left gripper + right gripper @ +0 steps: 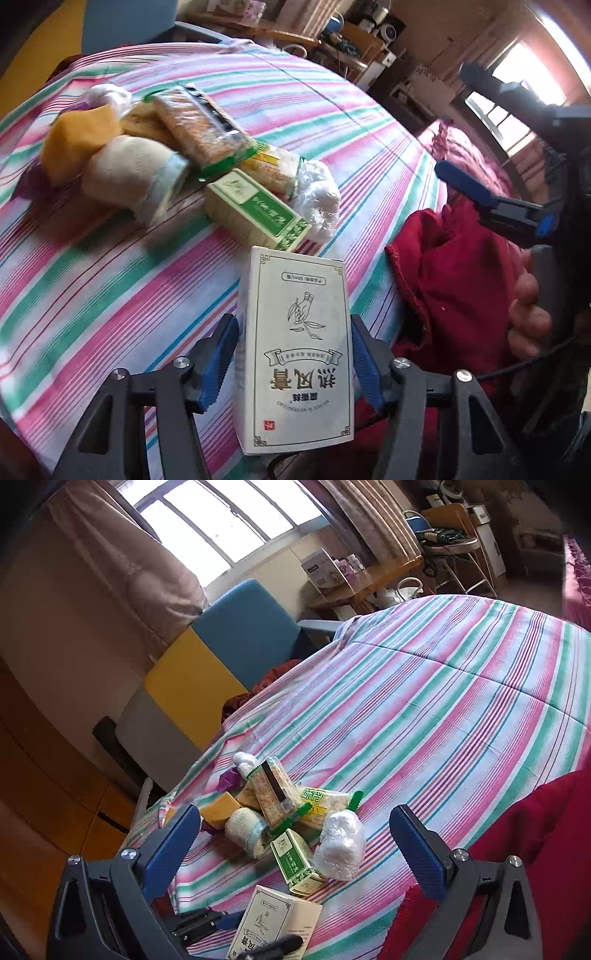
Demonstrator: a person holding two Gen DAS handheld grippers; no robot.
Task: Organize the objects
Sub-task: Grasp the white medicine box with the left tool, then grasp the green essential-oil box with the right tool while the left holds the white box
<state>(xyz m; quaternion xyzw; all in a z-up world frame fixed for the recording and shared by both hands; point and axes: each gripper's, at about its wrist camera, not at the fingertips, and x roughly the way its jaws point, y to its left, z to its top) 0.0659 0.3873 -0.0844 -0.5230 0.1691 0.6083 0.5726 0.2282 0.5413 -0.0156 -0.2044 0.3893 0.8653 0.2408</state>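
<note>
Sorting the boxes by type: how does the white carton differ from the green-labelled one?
The white carton stands upright between the left hand-held gripper pads, while the green-labelled box lies flat on the striped cloth. The white carton has a line drawing and dark lettering; the green-labelled box has a green top panel. It also touches the snack pile. Both are rectangular cardboard cartons.

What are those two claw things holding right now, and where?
The left gripper clamps the white box by its two long sides. The right gripper holds nothing.
</note>
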